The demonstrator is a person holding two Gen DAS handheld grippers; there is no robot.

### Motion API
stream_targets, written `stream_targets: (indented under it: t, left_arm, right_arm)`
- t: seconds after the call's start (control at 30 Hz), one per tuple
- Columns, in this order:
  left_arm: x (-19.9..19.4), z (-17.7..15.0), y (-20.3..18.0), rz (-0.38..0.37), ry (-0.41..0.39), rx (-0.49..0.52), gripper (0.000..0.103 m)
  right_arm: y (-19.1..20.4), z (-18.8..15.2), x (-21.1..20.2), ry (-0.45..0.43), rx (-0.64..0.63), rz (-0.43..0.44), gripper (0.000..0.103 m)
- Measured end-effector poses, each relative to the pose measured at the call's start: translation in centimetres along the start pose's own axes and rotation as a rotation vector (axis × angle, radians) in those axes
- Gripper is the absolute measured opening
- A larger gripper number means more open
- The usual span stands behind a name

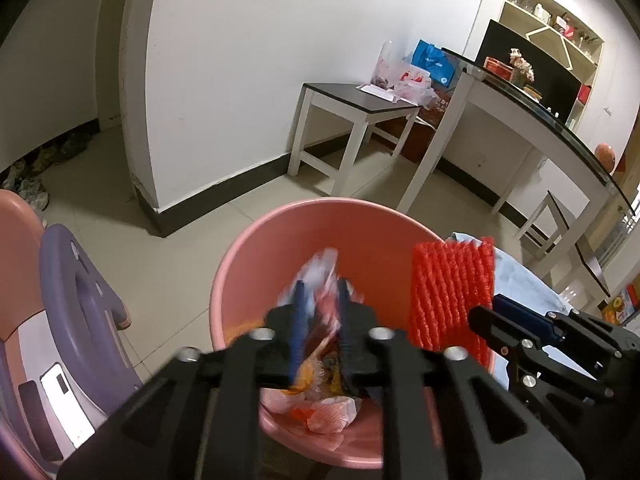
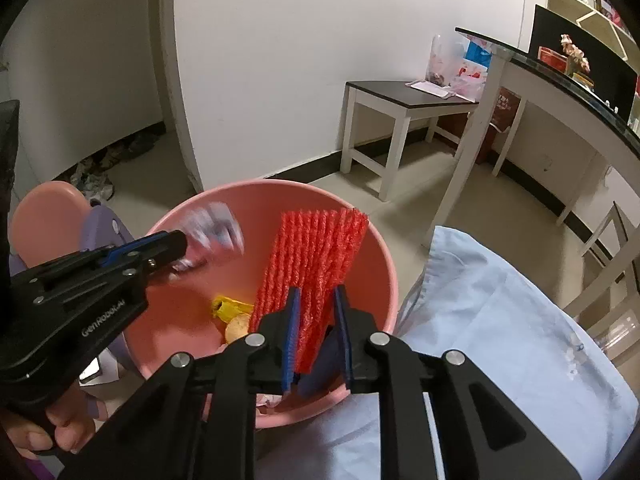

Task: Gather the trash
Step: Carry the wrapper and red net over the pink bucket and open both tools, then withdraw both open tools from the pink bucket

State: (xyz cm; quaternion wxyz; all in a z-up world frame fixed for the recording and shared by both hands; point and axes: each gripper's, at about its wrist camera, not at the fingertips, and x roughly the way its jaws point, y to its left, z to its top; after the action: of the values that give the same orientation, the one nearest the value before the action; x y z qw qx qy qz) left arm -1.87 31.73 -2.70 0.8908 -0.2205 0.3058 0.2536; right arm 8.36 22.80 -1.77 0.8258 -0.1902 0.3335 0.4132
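Note:
A pink plastic bin [image 1: 260, 248] [image 2: 376, 256] stands on the floor with several scraps of trash inside, among them a yellow wrapper [image 2: 228, 305]. My left gripper [image 1: 320, 292] [image 2: 184, 246] is shut on a blurred white and red wrapper [image 1: 320, 272] [image 2: 216, 232] and holds it over the bin's opening. My right gripper [image 2: 316, 300] [image 1: 486, 314] is shut on a red foam net sleeve [image 2: 316, 256] [image 1: 450, 296] that stands upright above the bin's right side.
A table with a light blue cloth [image 2: 500, 320] is to the right of the bin. A purple and pink child's seat [image 1: 80, 292] stands to the left. A small dark-topped side table [image 1: 360, 100] and a long counter [image 1: 540, 120] stand by the far wall.

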Motion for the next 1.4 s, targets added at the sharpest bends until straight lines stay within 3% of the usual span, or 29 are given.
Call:
stream_targets:
  t: [0.03, 0.1, 0.6, 1.4]
  left_arm:
    - [0.0, 0.0, 0.0, -0.005, -0.002, -0.002, 0.032]
    - [0.0, 0.0, 0.0, -0.005, -0.003, 0.004, 0.034]
    - [-0.7, 0.1, -0.7, 0.002, -0.01, 0.024, 0.035]
    - [-7.8, -1.5, -4.2, -0.01, -0.093, 0.089, 0.035]
  right_arm:
    - [0.0, 0.0, 0.0, 0.0, 0.001, 0.001, 0.02]
    - [-0.1, -0.1, -0.1, -0.005, 0.002, 0.005, 0.034]
    - [-0.4, -0.7, -2.3, -0.037, 0.035, 0.031, 0.043]
    - [-2.0, -5.0, -11.0, -0.13, 0.143, 0.047, 0.063]
